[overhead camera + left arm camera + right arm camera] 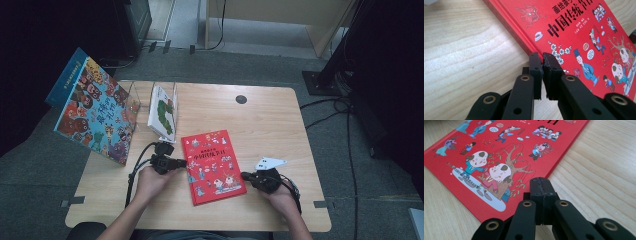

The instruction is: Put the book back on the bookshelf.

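A large colourful picture book leans upright at the table's far left, with a white book standing in a clear holder beside it. The left gripper rests at the left edge of the red picture book, its fingers nearly closed with a thin gap at the cover's edge. The red book lies flat mid-table. At its right edge, the right gripper has its fingers pressed fully together, empty.

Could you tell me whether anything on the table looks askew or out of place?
The red book lies flat but turned at an angle to the table edges. The large picture book at the left leans tilted, overhanging the table's side.
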